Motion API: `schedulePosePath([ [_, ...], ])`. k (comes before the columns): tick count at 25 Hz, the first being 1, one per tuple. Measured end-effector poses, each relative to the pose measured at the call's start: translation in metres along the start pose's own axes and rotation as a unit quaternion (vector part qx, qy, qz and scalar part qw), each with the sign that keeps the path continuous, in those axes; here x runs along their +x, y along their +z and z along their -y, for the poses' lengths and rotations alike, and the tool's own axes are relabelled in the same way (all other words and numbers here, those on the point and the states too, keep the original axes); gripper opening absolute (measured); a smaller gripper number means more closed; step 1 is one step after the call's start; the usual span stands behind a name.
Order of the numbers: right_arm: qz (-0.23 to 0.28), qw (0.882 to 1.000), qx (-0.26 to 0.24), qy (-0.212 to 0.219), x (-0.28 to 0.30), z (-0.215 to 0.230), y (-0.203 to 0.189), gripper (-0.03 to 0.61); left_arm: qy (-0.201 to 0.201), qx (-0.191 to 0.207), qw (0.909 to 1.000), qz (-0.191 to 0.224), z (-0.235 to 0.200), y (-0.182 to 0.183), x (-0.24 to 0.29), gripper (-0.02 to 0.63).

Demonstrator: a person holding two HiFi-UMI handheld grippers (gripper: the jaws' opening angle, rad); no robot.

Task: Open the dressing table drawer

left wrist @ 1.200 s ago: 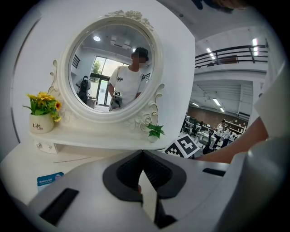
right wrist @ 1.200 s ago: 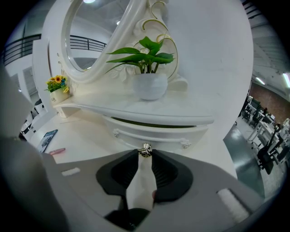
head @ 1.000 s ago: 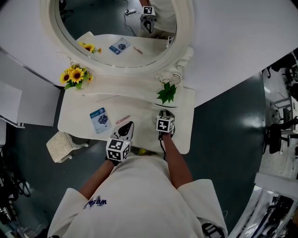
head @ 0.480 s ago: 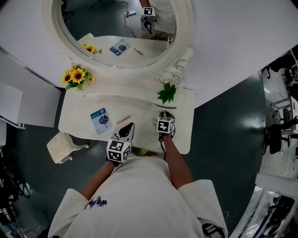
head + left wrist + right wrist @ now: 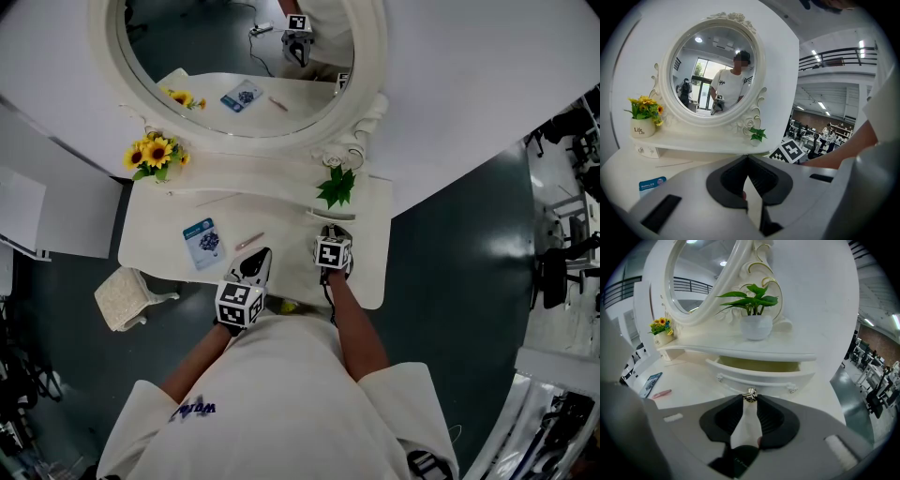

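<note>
At the far left of the cream dressing table [image 5: 370,281], a pot of sunflowers [image 5: 153,152] stood on the shelf beneath the oval mirror [image 5: 234,56]. A blue packet [image 5: 202,243] and a pink stick [image 5: 247,242] lay on the top. Just right of them, the left gripper [image 5: 255,265] hung over the front edge, its 2 jaws pressed together with nothing between them. Further right, the right gripper [image 5: 750,401] held the drawer knob [image 5: 750,395] in a narrow pinch at its jaw tips. The drawer [image 5: 759,373] sat under the right end of the shelf, below a small green plant [image 5: 752,298]. It was cream-white with a curved front and 1 small fitting near each end. It stood partly pulled out, showing a pale yellowish inside.
</note>
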State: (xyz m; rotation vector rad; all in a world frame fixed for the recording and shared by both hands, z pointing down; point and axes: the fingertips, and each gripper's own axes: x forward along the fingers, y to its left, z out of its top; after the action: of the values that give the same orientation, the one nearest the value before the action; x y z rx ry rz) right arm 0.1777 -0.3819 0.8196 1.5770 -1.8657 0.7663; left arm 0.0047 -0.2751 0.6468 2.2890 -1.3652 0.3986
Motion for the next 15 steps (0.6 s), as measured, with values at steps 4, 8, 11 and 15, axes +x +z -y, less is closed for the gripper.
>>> schedulePosePath([
  [4, -0.003, 1.000, 0.001, -0.003, 0.0010, 0.0011, -0.0028, 0.103, -0.002, -0.001, 1.0000, -0.001, 0.0004, -0.0018, -0.0004, 0.008],
  [8, -0.003, 1.000, -0.001, -0.004, 0.0016, 0.0007, -0.0023, 0.103, -0.002, -0.001, 1.0000, -0.003, -0.0015, -0.0026, -0.0012, 0.008],
  [11, -0.004, 1.000, -0.001, -0.005, 0.0020, 0.0006, -0.0033, 0.103, -0.002, -0.001, 1.0000, -0.004, -0.0026, -0.0035, -0.0018, 0.008],
  [15, -0.004, 1.000, 0.000, -0.006, 0.0012, 0.0007, -0.0027, 0.103, -0.003, -0.001, 1.0000, -0.003, -0.0032, -0.0025, -0.0021, 0.008],
])
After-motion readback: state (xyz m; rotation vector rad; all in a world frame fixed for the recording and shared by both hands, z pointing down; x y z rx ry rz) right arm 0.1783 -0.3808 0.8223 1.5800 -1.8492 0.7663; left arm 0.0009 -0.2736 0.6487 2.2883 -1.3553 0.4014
